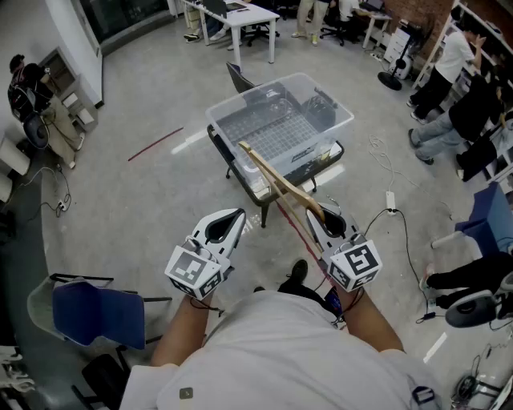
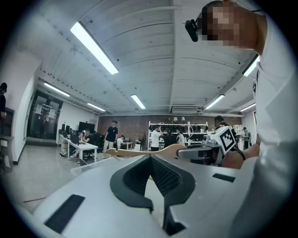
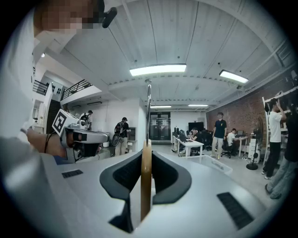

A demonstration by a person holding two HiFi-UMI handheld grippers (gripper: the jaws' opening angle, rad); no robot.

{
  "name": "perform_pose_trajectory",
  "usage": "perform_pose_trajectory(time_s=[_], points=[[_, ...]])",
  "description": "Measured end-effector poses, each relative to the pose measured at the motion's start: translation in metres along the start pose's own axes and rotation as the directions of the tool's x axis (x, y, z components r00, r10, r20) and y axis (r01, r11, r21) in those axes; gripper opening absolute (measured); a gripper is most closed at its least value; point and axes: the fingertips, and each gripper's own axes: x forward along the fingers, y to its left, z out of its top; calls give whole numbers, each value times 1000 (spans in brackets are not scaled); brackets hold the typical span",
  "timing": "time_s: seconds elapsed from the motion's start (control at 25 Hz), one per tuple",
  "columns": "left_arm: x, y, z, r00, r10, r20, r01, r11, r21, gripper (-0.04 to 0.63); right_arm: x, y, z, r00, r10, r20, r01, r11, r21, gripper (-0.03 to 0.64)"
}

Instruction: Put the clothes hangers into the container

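A wooden clothes hanger (image 1: 276,180) slants from my right gripper (image 1: 319,215) up toward the clear plastic container (image 1: 346,120), its far tip over the container's near rim. The right gripper is shut on the hanger's near end. In the right gripper view the wooden edge (image 3: 145,179) stands upright between the pads, and the metal hook (image 3: 149,109) rises above it. My left gripper (image 1: 235,218) hangs to the left of the hanger, shut with nothing in it. The left gripper view shows its pads (image 2: 174,179) together, and beyond them the hanger (image 2: 139,152).
The container sits on a small black table (image 1: 240,172) on the grey floor. A blue chair (image 1: 96,312) stands at the near left. Cables and a power strip (image 1: 391,198) lie to the right. People (image 1: 453,88) stand at the far right by shelves, and a white desk (image 1: 240,16) is behind.
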Motion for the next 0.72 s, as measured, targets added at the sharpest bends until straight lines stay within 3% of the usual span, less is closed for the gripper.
perform_pose_trajectory(time_s=[0.44,0.72], points=[[31,1,-9,1000,-6,-13,6,1000,-5,15,3,-31,-8,1000,9,-23,-8,1000,30,67],[76,4,-17,999,4,-34,-5,1000,-13,15,10,-74,-16,1000,9,-26,-8,1000,29,67]])
